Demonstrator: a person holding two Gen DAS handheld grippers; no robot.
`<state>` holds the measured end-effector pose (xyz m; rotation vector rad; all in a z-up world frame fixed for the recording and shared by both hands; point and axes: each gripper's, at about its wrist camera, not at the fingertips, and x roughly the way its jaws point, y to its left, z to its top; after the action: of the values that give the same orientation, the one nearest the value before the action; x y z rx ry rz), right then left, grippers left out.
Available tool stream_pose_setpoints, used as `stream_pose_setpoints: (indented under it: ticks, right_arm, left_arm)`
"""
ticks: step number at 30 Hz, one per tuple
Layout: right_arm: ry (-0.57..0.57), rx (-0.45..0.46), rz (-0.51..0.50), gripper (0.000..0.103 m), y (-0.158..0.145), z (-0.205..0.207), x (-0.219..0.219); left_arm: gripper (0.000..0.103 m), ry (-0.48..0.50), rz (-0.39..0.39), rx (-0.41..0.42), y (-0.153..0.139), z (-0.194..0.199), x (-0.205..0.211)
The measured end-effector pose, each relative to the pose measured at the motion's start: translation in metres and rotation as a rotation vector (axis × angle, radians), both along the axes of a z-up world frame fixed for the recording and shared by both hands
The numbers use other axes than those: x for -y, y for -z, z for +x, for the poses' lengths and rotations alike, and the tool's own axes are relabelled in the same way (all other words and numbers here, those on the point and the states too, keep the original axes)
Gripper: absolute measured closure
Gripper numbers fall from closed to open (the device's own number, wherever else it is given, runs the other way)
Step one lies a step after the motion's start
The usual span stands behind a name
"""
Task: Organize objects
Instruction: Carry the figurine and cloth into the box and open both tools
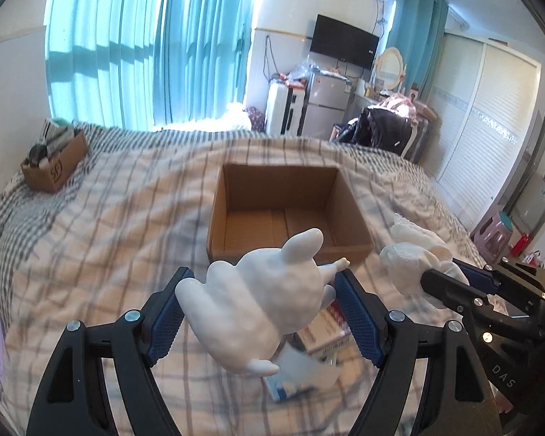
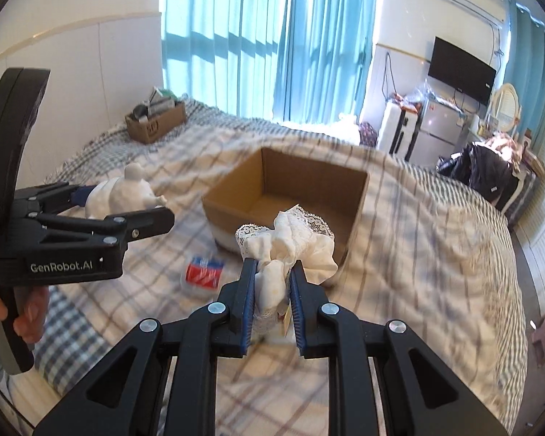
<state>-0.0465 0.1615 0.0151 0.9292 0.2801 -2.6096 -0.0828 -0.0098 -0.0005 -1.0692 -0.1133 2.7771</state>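
Note:
My left gripper (image 1: pixel 261 290) is shut on a white animal figurine (image 1: pixel 258 301) and holds it above the bed, just short of an open, empty cardboard box (image 1: pixel 287 181). The figurine also shows in the right wrist view (image 2: pixel 123 192), with the left gripper (image 2: pixel 127 210) around it. My right gripper (image 2: pixel 272 283) is shut on a white lace cloth (image 2: pixel 294 243), held near the box's (image 2: pixel 309 181) front edge. The cloth (image 1: pixel 414 258) appears at the right in the left wrist view.
A plaid bedspread (image 2: pixel 418 254) covers the bed. A red and blue packet (image 2: pixel 203 272) and papers (image 1: pixel 301 374) lie on it below the grippers. A second cardboard box (image 1: pixel 54 163) full of items stands at the far left corner. A fridge (image 1: pixel 323 105) and wardrobe (image 1: pixel 490 127) stand beyond.

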Motion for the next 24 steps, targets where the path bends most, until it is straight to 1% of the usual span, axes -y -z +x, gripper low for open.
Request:
stream_pose_setpoints:
  ticks: [4, 7, 10, 13, 17, 20, 24]
  right_arm:
    - [0.005, -0.041, -0.018, 0.086, -0.020, -0.037, 0.000]
    - [0.014, -0.060, -0.019, 0.086, -0.026, -0.068, 0.002]
    - [0.023, -0.063, -0.006, 0.086, -0.023, -0.099, 0.006]
    - [0.026, -0.056, -0.001, 0.086, -0.014, -0.130, 0.009]
    - [0.041, -0.027, -0.004, 0.086, 0.007, -0.168, 0.010]
    - [0.054, 0.012, -0.005, 0.086, 0.030, -0.185, 0.008]
    - [0.047, 0.075, -0.009, 0.086, 0.056, -0.196, 0.004]
  left_arm:
    - [0.022, 0.009, -0.015, -0.035, -0.012, -0.035, -0.003]
    - [0.022, 0.021, -0.038, -0.058, -0.012, -0.064, -0.008]
    - [0.022, 0.031, -0.051, -0.024, -0.006, -0.096, -0.012]
    - [0.022, 0.042, -0.060, -0.020, 0.001, -0.120, -0.016]
    - [0.022, 0.054, -0.098, -0.002, 0.023, -0.148, -0.021]
    - [0.022, 0.052, -0.118, 0.026, 0.043, -0.161, -0.024]
    - [0.022, 0.052, -0.112, 0.070, 0.073, -0.172, -0.023]
